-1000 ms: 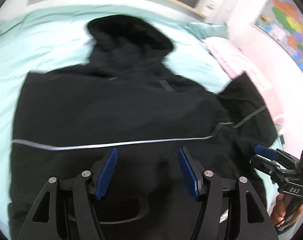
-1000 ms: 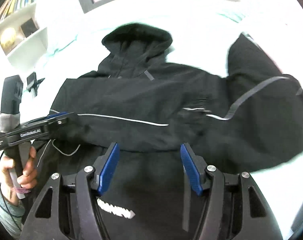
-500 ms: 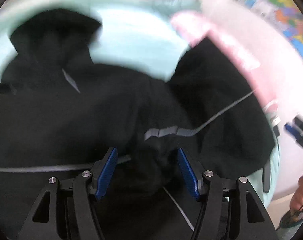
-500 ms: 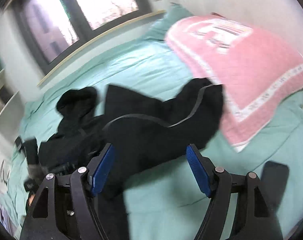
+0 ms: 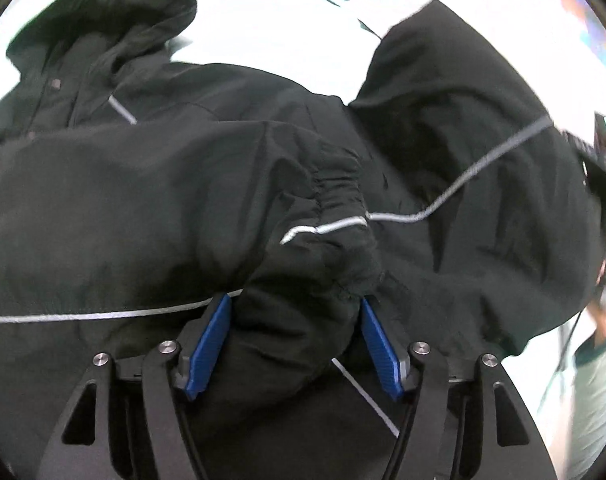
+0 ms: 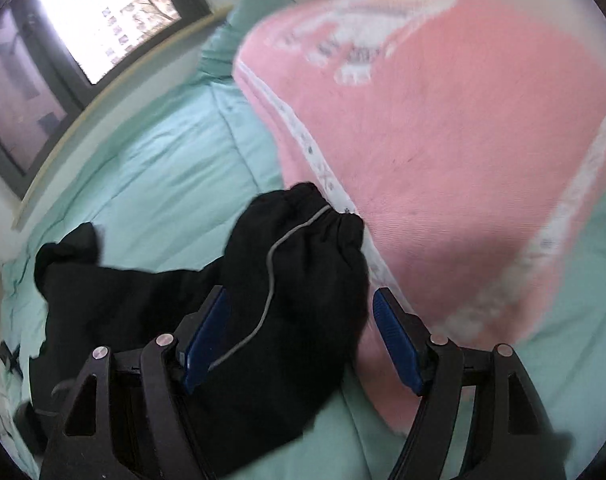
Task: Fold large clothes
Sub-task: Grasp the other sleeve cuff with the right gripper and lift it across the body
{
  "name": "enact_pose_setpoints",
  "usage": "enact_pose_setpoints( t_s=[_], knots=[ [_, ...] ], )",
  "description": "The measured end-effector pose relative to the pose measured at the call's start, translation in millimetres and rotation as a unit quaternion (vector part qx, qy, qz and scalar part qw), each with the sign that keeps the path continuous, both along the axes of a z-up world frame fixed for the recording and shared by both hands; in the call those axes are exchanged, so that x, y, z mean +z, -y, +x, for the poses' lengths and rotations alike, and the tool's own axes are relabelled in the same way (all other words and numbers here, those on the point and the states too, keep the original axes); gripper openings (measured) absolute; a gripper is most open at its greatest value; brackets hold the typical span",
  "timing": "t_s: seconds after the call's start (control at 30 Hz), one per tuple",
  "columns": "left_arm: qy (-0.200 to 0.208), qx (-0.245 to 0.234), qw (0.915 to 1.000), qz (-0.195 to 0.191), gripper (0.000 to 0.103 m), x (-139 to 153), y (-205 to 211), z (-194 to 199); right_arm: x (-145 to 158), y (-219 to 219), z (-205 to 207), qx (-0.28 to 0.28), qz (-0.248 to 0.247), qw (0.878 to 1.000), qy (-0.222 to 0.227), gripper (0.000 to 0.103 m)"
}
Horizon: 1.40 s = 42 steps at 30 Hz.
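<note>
Blue pads: my left gripper [image 5: 295, 340] has its ribbed blue pads spread, and the gathered cuff [image 5: 339, 216] of a black sleeve bulges between them; the jaws have just been opening, and I cannot tell whether the pads touch the cloth.
Right jaws: my right gripper [image 6: 299, 340] stands wide, having just been opening; the other sleeve [image 6: 299, 272] lies between the pads, close against the left one and apart from the right one.
Jacket: the black jacket [image 5: 151, 200] lies spread on the bed, one sleeve folded across its body, a thin grey stripe [image 5: 103, 314] running along it.
Hood: the hood [image 5: 103, 12] lies at the far end, flat on the sheet.
Bedding: a mint-green sheet [image 6: 151, 168] covers the bed under the jacket.
Pink blanket: a pink blanket [image 6: 463, 168] with a white patterned border lies just beside the right sleeve's cuff, its edge touching it.
Writing: white marks on the blanket are too blurred to read.
Window: a dark-framed window [image 6: 83, 40] is beyond the bed.
</note>
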<state>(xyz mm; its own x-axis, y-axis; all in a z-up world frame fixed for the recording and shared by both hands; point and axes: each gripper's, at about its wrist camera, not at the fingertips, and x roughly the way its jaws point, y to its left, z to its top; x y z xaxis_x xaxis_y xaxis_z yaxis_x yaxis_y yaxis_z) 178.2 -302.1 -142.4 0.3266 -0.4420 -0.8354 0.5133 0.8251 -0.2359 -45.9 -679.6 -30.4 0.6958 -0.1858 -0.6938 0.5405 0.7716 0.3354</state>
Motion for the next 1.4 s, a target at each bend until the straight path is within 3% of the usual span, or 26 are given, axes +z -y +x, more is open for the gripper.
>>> enact_pose_setpoints(
  t_s=[0.07,0.13,0.17,0.23,0.3,0.5,0.6,0.67,0.73,0.83,0.9,1.0,1.13,1.4],
  knots=[
    [0.031,-0.009,0.9989,0.035,0.070,0.3,15.0,-14.8,-18.0,7.4,21.2,0.009,0.026,0.999,-0.026,0.073],
    [0.055,-0.015,0.9965,0.061,0.073,-0.2,22.7,-23.5,-30.6,5.1,36.6,0.021,0.028,0.998,-0.046,0.050],
    [0.060,-0.017,0.9960,0.064,0.073,-0.2,24.0,-25.9,-32.5,1.5,39.6,0.022,0.016,0.998,-0.052,0.044],
    [0.058,-0.016,0.9967,0.055,0.073,1.2,20.2,-26.6,-30.5,-5.2,36.1,0.027,0.004,0.999,-0.035,0.019],
    [0.053,-0.015,0.9976,0.042,0.073,2.8,16.0,-27.0,-21.2,-11.9,23.9,0.033,0.002,0.999,-0.010,0.015],
    [0.066,-0.029,0.9969,0.032,0.073,24.8,19.3,-23.0,36.3,-33.9,-40.5,-0.003,-0.097,0.995,0.029,0.013],
    [0.083,-0.038,0.9958,-0.004,0.073,53.3,22.9,-25.0,60.8,-29.2,-80.7,-0.053,-0.148,0.987,0.034,0.013],
    [0.070,-0.035,0.9961,-0.041,0.073,60.0,22.9,-18.3,67.7,-17.5,-106.4,-0.081,-0.153,0.984,0.040,0.013],
    [0.033,-0.027,0.9974,-0.058,0.073,48.0,23.9,-7.9,67.4,-3.5,-123.8,-0.110,-0.157,0.981,0.031,0.013],
    [-0.023,-0.026,0.9985,-0.042,0.073,12.3,28.4,8.1,53.0,14.5,-120.8,-0.117,-0.125,0.985,0.015,0.013],
    [-0.032,-0.034,0.9979,-0.045,0.073,11.5,25.4,10.8,42.4,21.7,-114.9,-0.118,-0.113,0.987,0.000,0.013],
    [-0.043,-0.033,0.9961,-0.070,0.073,29.8,14.6,10.1,41.5,14.3,-105.9,-0.098,-0.119,0.988,-0.007,0.013],
    [-0.016,-0.028,0.9930,-0.114,0.073,65.3,-19.7,-3.6,69.1,-22.0,-91.6,-0.024,-0.122,0.992,0.032,0.013],
    [0.086,0.030,0.9929,-0.077,0.073,123.0,-130.3,-28.8,123.7,-151.3,-44.0,0.114,-0.162,0.979,0.057,0.013]
  ],
)
